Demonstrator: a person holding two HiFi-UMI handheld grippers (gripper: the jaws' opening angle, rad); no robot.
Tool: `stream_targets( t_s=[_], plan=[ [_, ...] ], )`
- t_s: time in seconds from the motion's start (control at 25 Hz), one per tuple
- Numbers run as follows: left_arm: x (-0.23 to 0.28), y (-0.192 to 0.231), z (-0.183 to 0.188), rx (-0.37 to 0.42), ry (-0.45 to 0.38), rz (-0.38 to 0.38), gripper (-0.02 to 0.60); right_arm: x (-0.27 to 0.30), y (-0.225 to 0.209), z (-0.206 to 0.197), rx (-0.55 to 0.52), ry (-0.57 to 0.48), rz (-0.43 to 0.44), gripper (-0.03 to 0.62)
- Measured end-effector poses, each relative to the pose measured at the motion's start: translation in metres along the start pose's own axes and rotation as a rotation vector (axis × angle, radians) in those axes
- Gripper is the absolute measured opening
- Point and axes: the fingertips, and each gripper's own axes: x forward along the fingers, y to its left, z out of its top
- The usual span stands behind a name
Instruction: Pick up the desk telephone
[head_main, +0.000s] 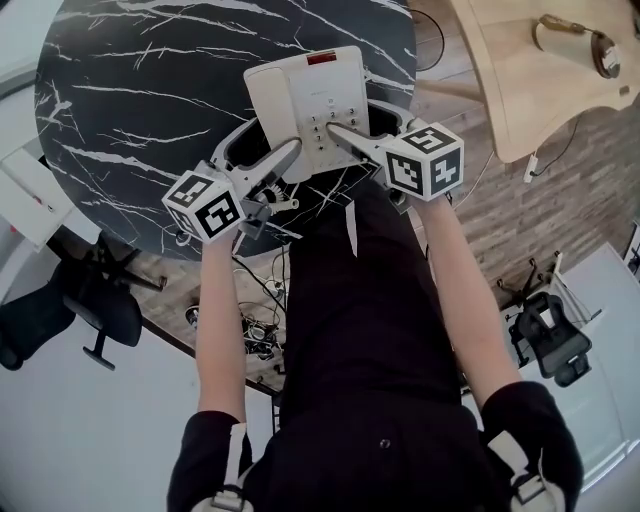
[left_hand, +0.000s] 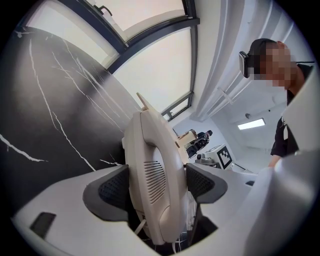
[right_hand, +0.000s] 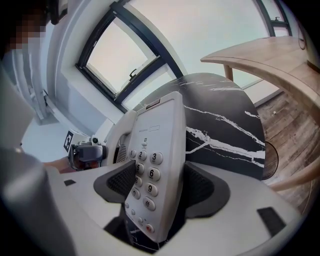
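A white desk telephone (head_main: 300, 100) lies at the near edge of the round black marble table (head_main: 120, 120), between my two grippers. My left gripper (head_main: 265, 145) stands open around the phone's left side. In the left gripper view the handset (left_hand: 155, 175) fills the space between the pads (left_hand: 112, 187), with a thin gap at the right pad. My right gripper (head_main: 360, 122) is shut on the keypad side. In the right gripper view, both of its pads (right_hand: 202, 185) press the telephone's body (right_hand: 157, 165), and the number keys face the camera.
A light wooden table (head_main: 540, 80) stands at the top right on a wood floor. Black office chairs sit at the lower left (head_main: 60, 310) and lower right (head_main: 545, 340). Cables (head_main: 255, 320) lie on the floor beneath the table's near edge.
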Motion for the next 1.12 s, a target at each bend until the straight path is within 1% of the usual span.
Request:
stream_targets(
  t_s=[0.16, 0.32, 0.48, 0.68, 0.92, 1.12],
  plan=[
    [-0.001, 0.000, 0.001, -0.014, 0.004, 0.003, 0.368, 0.001, 0.000, 0.001, 0.000, 0.020, 0.000, 0.314],
    [0.000, -0.001, 0.001, -0.026, 0.016, 0.035, 0.336, 0.000, -0.002, 0.001, 0.010, 0.045, -0.016, 0.313],
    [0.000, -0.011, 0.005, -0.040, 0.004, 0.036, 0.328, -0.011, 0.000, 0.004, 0.029, 0.034, -0.024, 0.313],
    [0.000, -0.039, 0.026, 0.000, -0.025, 0.035, 0.325, -0.036, 0.008, 0.022, 0.032, -0.022, -0.019, 0.313],
    [-0.002, -0.081, 0.054, 0.052, -0.078, 0.043, 0.322, -0.075, 0.020, 0.051, -0.010, -0.084, -0.007, 0.313],
    [-0.008, -0.119, 0.075, 0.101, -0.122, 0.064, 0.321, -0.107, 0.033, 0.073, -0.057, -0.132, 0.019, 0.313]
  ],
)
